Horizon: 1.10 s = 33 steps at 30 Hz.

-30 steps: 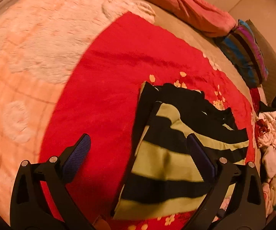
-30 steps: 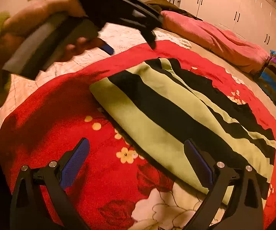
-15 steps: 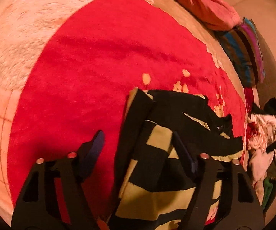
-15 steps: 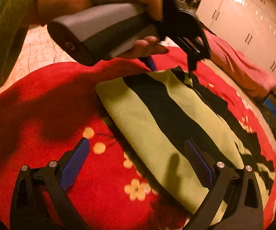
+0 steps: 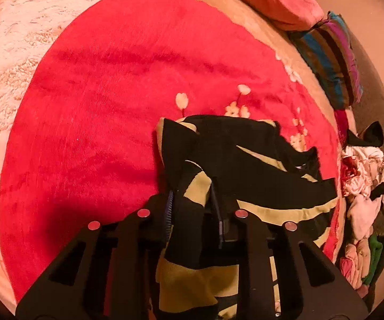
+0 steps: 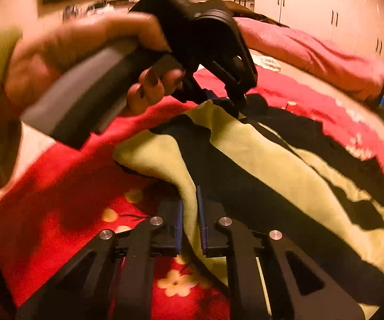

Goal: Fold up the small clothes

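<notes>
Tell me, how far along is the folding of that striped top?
Done: the striped top lies partly folded on the red blanket. In hand: both grippers have just closed on its near edge, the left gripper on a bunched corner and the right gripper on another, cloth pinched between the pads. Left: carrying that edge over, then the clothes pile beside the blanket.
</notes>
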### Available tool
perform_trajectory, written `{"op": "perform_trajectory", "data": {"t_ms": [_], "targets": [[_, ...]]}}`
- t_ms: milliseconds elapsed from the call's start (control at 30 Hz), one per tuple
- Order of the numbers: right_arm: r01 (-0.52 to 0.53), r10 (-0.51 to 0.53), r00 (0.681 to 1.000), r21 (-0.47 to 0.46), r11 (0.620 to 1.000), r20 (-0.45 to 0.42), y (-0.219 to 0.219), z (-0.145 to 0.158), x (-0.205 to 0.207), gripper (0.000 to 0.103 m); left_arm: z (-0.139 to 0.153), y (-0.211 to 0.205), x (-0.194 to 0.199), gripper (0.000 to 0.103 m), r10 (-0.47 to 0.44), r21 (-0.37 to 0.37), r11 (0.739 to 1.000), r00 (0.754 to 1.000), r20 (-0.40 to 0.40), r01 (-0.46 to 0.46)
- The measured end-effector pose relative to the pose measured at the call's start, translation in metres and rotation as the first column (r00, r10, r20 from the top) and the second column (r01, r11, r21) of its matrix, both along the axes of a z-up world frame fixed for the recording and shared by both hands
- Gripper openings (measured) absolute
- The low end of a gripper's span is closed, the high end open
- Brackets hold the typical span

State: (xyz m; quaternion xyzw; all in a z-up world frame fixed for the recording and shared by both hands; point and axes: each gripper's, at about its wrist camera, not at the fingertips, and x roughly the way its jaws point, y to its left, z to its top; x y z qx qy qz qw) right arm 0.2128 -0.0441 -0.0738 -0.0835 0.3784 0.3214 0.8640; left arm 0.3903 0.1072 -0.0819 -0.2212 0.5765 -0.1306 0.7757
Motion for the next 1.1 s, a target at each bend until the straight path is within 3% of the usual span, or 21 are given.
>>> {"op": "perform_trajectory", "data": {"t_ms": [200, 400, 533, 700, 800, 867, 1000, 1100], "targets": [[0.05, -0.032, 0.995, 0.195, 0.979, -0.093, -0.026, 0.015, -0.007, 0.008, 0.025, -0.001, -0.011, 0.014, 0.024, -0.074, 0.997, 0.999, 0.047, -0.02], [0.123, -0.094, 0.991, 0.343, 0.931, -0.1, -0.064, 0.045, -0.016, 0.006, 0.065, -0.029, -0.018, 0.014, 0.022, -0.105, 0.994, 0.993, 0.117, -0.01], [0.179, -0.157, 0.984, 0.407, 0.896, -0.086, -0.1, 0.066, -0.024, 0.006, 0.097, -0.072, -0.022, 0.014, -0.033, -0.116, 0.992, 0.982, 0.184, 0.055], [0.225, -0.228, 0.973, 0.407, 0.885, -0.04, -0.145, 0.083, -0.043, 0.006, 0.129, -0.145, -0.033, 0.013, -0.135, -0.123, 0.978, 0.959, 0.249, 0.169], [0.271, -0.281, 0.959, 0.377, 0.885, -0.03, -0.176, 0.082, -0.054, 0.006, 0.134, -0.188, -0.039, 0.004, -0.195, -0.149, 0.96, 0.95, 0.244, 0.235], [0.318, -0.323, 0.945, 0.366, 0.875, -0.049, -0.204, 0.078, -0.058, 0.006, 0.135, -0.213, -0.043, 0.004, -0.241, -0.13, 0.952, 0.941, 0.239, 0.277], [0.435, -0.403, 0.9, 0.347, 0.831, -0.165, -0.253, 0.053, -0.067, 0.006, 0.138, -0.238, -0.058, 0.004, -0.284, -0.111, 0.94, 0.922, 0.263, 0.321], [0.485, -0.411, 0.871, 0.344, 0.804, -0.268, -0.272, 0.031, -0.073, 0.006, 0.132, -0.227, -0.066, 0.004, -0.252, -0.074, 0.957, 0.931, 0.265, 0.28]]}}
